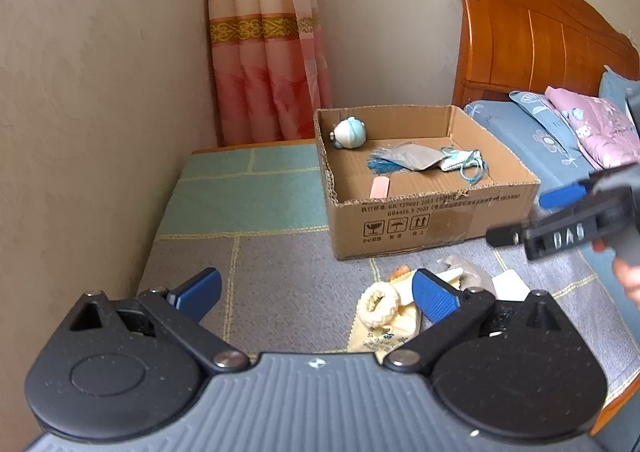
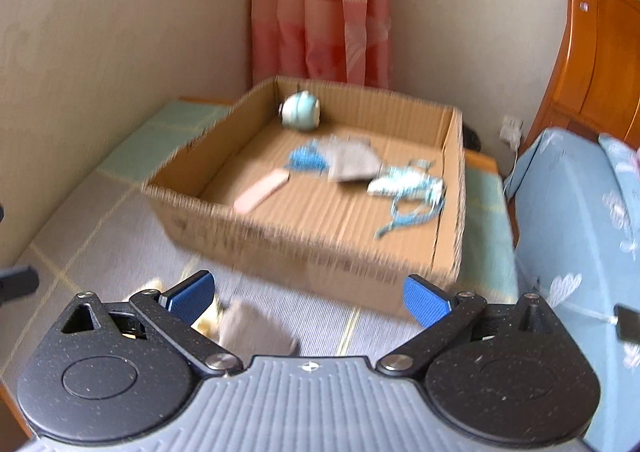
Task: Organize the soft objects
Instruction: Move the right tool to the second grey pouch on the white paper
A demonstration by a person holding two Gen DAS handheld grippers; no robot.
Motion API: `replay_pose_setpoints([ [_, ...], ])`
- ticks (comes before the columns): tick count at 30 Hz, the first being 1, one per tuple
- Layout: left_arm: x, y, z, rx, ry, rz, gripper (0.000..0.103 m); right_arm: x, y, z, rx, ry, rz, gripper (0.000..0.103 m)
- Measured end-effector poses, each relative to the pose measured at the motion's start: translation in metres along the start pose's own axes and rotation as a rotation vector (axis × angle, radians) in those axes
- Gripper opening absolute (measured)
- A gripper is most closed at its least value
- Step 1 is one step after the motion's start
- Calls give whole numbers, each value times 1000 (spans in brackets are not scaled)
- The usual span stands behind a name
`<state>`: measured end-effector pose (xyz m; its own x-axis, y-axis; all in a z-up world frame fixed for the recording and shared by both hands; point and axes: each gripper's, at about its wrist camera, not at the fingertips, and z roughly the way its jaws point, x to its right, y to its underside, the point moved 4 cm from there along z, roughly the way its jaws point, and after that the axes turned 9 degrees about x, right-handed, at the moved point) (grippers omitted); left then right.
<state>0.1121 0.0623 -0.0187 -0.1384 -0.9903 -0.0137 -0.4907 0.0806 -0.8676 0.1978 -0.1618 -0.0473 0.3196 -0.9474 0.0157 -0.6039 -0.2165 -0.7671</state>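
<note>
- Left wrist view:
  - Left claw (image 1: 316, 292) spread wide, pinching nothing, low over the quilted mat (image 1: 280, 272).
  - Loose pile at 1 o'clock of the claw, on the mat in front of the box (image 1: 432, 219): fuzzy cream ring (image 1: 378, 306) lying on a thin yellow cloth (image 1: 392, 332), with a crumpled grey rag (image 1: 468, 272) and a white piece (image 1: 510, 286) just beyond.
  - Box of corrugated card, rough-cut rim, already holding a round teal plush (image 1: 350, 132), grey pouch (image 1: 412, 157) with blue tassel, knitted blue piece with cord (image 1: 464, 163), flat pink bar (image 1: 380, 187).
  - Right claw (image 1: 532, 217) at 3 o'clock, above the box's near corner; blue pads apart, empty.
  - Best next: swing right, centre the ring between the pads, press down slightly, close gently; likely to drag the yellow cloth along if pinched too deep.

- Right wrist view (blurred):
  - Right claw (image 2: 308, 292) spread, empty, facing the box (image 2: 320, 252) at 12 o'clock.
  - Grey rag (image 2: 256, 328) under the left pad at 7 o'clock; limp, so better gathered at a fold than at an edge.
  - Same contents visible inside; plush (image 2: 300, 111) in the far corner.
</note>
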Motion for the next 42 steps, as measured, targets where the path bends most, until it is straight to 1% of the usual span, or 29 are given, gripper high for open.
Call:
replay_pose_setpoints([
  [9, 2, 6, 2, -17, 17, 7, 101, -28, 54, -2, -105, -33, -17, 102],
  [13, 2, 9, 3, -26, 21, 9, 101, -37, 66, -1, -106, -13, -32, 102],
  [15, 2, 10, 3, -30, 25, 7, 101, -37, 68, 0, -101, -5, -18, 102],
  [17, 3, 12, 4, -37, 26, 11, 101, -37, 70, 5, -112, -17, -1, 102],
  [21, 5, 19, 9, -60, 39, 20, 101, -39, 72, 10, -104, 5, -13, 102],
  [26, 9, 27, 15, -92, 46, 28, 101, -38, 66, 15, -89, -9, 10, 102],
  [32, 13, 30, 23, -112, 55, 33, 101, -31, 57, 19, -75, -23, 58, 102],
  [37, 15, 29, 27, -118, 56, 38, 101, -22, 58, 24, -79, 7, 75, 102],
  [42, 16, 31, 34, -134, 61, 44, 101, -10, 66, 20, -86, 36, 65, 102],
])
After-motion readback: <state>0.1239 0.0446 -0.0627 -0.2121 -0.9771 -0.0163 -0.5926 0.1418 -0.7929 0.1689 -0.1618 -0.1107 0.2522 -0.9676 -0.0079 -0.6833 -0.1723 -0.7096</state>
